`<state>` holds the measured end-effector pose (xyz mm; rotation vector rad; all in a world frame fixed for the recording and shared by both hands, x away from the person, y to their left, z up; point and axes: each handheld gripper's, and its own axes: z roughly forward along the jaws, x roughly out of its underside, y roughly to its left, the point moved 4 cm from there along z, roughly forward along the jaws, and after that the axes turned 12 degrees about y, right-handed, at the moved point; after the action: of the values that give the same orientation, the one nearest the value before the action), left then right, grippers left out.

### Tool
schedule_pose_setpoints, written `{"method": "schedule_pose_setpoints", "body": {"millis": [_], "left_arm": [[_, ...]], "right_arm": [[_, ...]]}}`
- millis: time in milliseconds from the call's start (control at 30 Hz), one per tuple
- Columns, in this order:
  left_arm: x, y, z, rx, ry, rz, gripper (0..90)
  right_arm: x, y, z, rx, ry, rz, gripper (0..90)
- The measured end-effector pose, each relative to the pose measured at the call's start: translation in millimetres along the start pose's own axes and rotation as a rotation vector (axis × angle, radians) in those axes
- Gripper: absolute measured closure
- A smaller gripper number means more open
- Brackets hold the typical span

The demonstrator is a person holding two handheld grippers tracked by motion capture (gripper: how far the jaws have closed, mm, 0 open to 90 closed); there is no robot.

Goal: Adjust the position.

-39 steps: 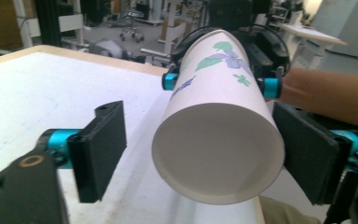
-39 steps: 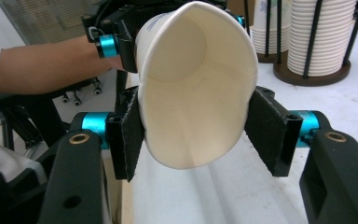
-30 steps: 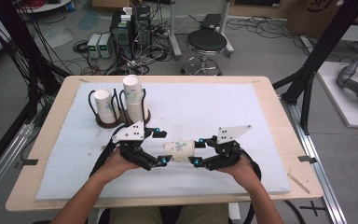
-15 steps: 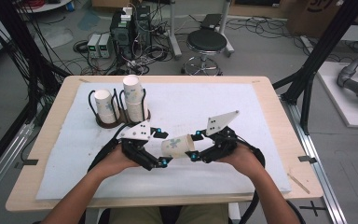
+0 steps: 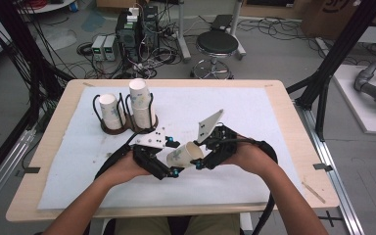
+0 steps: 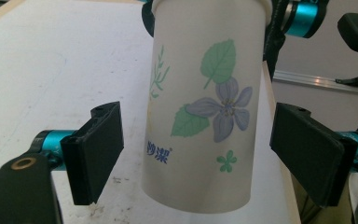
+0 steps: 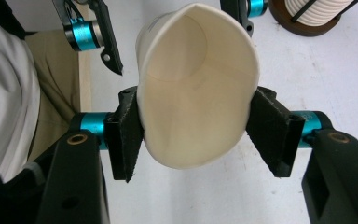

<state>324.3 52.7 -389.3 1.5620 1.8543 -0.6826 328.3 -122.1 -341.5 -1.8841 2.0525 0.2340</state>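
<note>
Paper cup [image 7: 193, 98] empty, squeezed by right gripper [image 7: 193, 135] fingers.

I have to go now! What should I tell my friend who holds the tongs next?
Right tongs: shut on the flowered paper cup near its rim, squeezing it oval, lifted off the table.
Left tongs: open, pads either side of the cup's bottom end, not touching; they have just closed a little.
Wire rack at back left holds two stacks of cups.
Done: one cup is up and held.
Left: probably place it with the stacks.
</note>
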Motion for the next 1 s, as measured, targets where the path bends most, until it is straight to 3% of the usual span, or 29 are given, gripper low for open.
{"method": "schedule_pose_setpoints", "body": {"millis": [167, 700, 1000], "left_arm": [[0.7, 0.2, 1.5, 0.009, 0.010, -0.003, 19.6], [2.6, -0.4, 9.4, 0.033, 0.053, -0.007, 25.9], [3.5, 0.6, 11.0, 0.042, 0.068, 0.001, 33.1]], "right_arm": [[-6.5, 1.0, -0.7, 0.002, 0.066, -0.016, 39.7], [-19.8, 1.9, 0.1, 0.000, 0.193, -0.053, 38.3], [-23.9, 2.6, 2.1, -0.008, 0.206, -0.067, 38.3]]}}
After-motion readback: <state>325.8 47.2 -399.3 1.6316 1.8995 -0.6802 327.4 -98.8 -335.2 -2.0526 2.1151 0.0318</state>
